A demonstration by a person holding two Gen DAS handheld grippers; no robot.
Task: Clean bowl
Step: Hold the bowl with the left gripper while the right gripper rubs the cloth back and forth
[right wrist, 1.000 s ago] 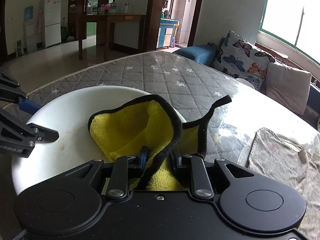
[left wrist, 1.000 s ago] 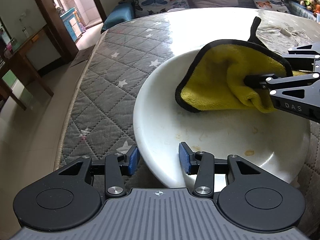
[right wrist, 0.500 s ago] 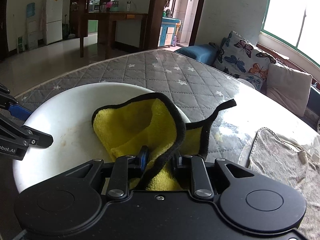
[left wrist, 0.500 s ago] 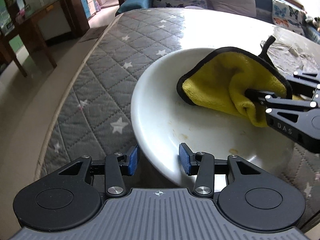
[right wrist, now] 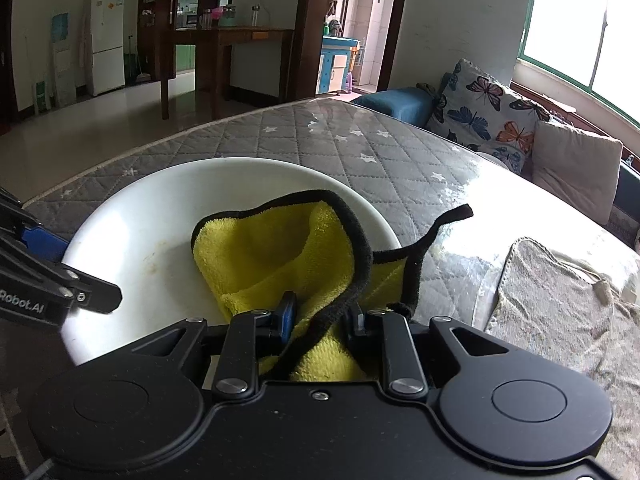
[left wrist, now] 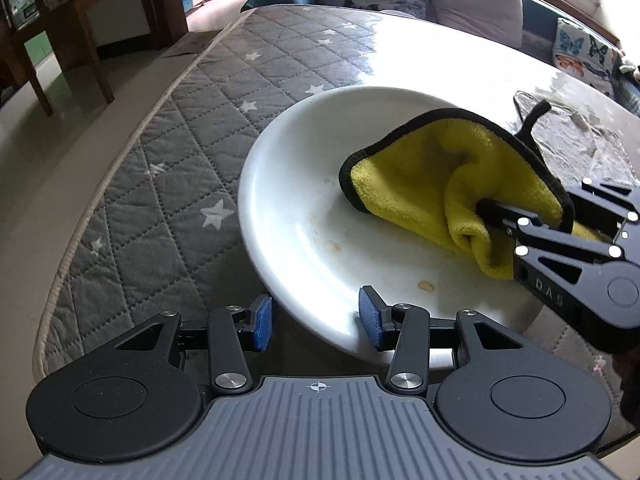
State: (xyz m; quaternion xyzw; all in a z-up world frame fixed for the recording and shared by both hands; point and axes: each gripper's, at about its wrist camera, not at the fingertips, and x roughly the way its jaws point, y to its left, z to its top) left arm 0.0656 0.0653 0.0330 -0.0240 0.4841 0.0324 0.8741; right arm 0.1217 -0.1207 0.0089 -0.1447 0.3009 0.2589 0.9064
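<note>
The left gripper [left wrist: 316, 318] points steeply down, its blue-padded fingers [left wrist: 370, 318] standing part open astride a rim, one outside, one inside; whether the pads press it cannot be told. The right gripper [right wrist: 320, 316] slopes down more gently, fingers [right wrist: 286, 316] nearly together, pinching yellow cloth between them.

1. Table [right wrist: 304, 136]: round, covered with grey quilted star-print cloth under a glossy clear sheet.
2. Floor [right wrist: 100, 128]: pale, polished tile.
3. Sofa [right wrist: 396, 102]: blue, carrying butterfly-print cushions [right wrist: 480, 108] and a plain beige cushion [right wrist: 572, 168].
4. Window [right wrist: 580, 28]: green-framed, strong daylight glaring off the table.
5. Dark wooden side table [right wrist: 240, 36] with jars.
6. White fridge [right wrist: 106, 40] against the far wall.
</note>
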